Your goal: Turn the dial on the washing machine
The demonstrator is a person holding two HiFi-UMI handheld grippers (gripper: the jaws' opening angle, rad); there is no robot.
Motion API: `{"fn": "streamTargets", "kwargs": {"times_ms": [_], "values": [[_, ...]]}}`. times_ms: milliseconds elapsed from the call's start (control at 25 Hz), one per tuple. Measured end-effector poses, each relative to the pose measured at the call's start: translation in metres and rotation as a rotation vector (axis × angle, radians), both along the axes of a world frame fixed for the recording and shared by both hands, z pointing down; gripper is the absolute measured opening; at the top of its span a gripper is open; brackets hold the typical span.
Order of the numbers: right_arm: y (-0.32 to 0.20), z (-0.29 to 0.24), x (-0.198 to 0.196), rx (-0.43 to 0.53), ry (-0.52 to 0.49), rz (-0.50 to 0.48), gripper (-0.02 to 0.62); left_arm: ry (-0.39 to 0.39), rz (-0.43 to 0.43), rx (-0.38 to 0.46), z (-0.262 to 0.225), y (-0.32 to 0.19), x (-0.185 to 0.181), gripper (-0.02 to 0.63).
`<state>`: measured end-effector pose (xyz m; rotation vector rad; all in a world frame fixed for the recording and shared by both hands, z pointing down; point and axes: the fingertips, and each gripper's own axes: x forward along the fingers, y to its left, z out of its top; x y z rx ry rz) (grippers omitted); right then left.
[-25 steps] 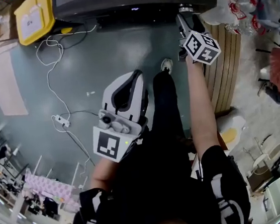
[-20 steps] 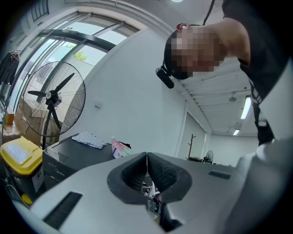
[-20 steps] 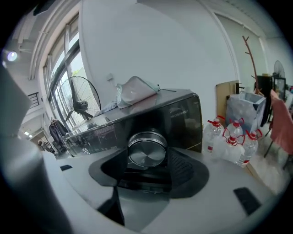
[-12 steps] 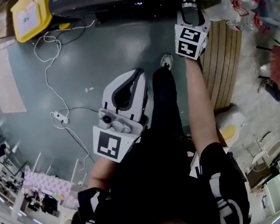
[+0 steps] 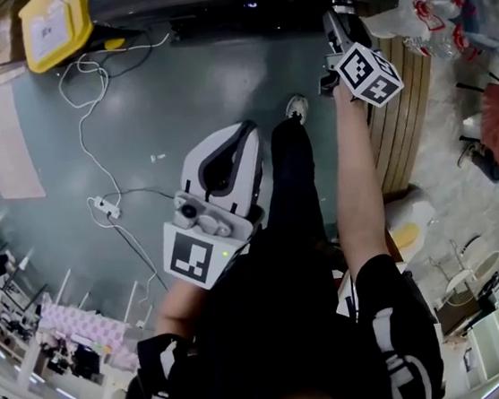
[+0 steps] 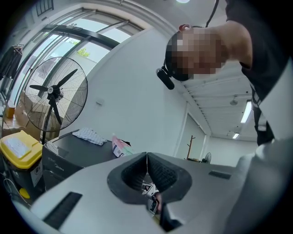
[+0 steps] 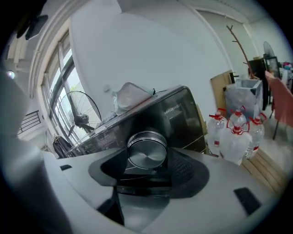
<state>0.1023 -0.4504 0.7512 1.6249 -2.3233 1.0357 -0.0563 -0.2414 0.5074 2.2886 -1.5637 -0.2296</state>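
Your right claw [image 7: 147,161] grips the dial [image 7: 146,151] at frame centre on the washing machine [image 7: 181,112]. Stay square to it and twist evenly. Your left claw [image 6: 146,156] is closed and empty.

Grey floor [image 5: 209,91] with a yellow bin [image 5: 55,28] — pedestal fan [image 6: 56,93] by tall windows [image 6: 84,31].

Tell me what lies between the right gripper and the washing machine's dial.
Nothing lies there. In the right gripper view the silver dial sits directly between the jaws of the right gripper, with the pads against its sides and no other object between them.
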Motion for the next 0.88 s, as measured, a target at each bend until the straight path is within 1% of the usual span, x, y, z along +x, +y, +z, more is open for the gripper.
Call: {"fn": "streamTargets", "kwargs": {"times_ms": [40, 80, 200, 240, 280, 480, 560, 640, 720, 800, 880], "values": [[0.0, 0.0, 0.0, 0.009, 0.032, -0.006, 0.289, -0.002, -0.002, -0.006, 0.001, 0.0, 0.0, 0.023], [0.0, 0.0, -0.001, 0.026, 0.108, -0.02, 0.287, -0.004, -0.004, -0.011, 0.002, 0.0, 0.0, 0.022], [0.002, 0.0, -0.006, 0.11, 0.489, -0.084, 0.287, -0.01, -0.001, -0.02, 0.007, -0.002, 0.002, 0.023], [0.001, 0.0, -0.008, 0.128, 0.554, -0.097, 0.287, -0.01, -0.001, -0.021, 0.008, -0.003, 0.002, 0.023], [0.0, 0.0, -0.009, 0.136, 0.569, -0.104, 0.288, -0.008, -0.002, -0.02, 0.01, -0.004, 0.001, 0.023], [0.012, -0.006, -0.008, 0.096, 0.46, -0.104, 0.318, -0.008, -0.007, -0.006, 0.008, 0.003, -0.003, 0.023], [0.03, -0.016, -0.004, 0.07, 0.416, -0.103, 0.318, -0.001, -0.014, 0.002, 0.0, 0.007, -0.006, 0.023], [0.056, -0.033, -0.002, 0.029, 0.338, -0.104, 0.3, 0.006, -0.019, 0.006, -0.014, 0.013, -0.01, 0.021], [0.082, -0.064, 0.0, 0.011, 0.269, -0.096, 0.221, 0.003, -0.025, 0.02, -0.033, 0.018, -0.012, 0.023], [0.099, -0.101, 0.001, 0.027, 0.253, -0.096, 0.168, 0.001, -0.029, 0.056, -0.057, 0.02, -0.014, 0.022], [0.115, -0.138, 0.0, 0.039, 0.246, -0.101, 0.087, 0.005, -0.018, 0.08, -0.081, 0.024, -0.015, 0.023]]}}
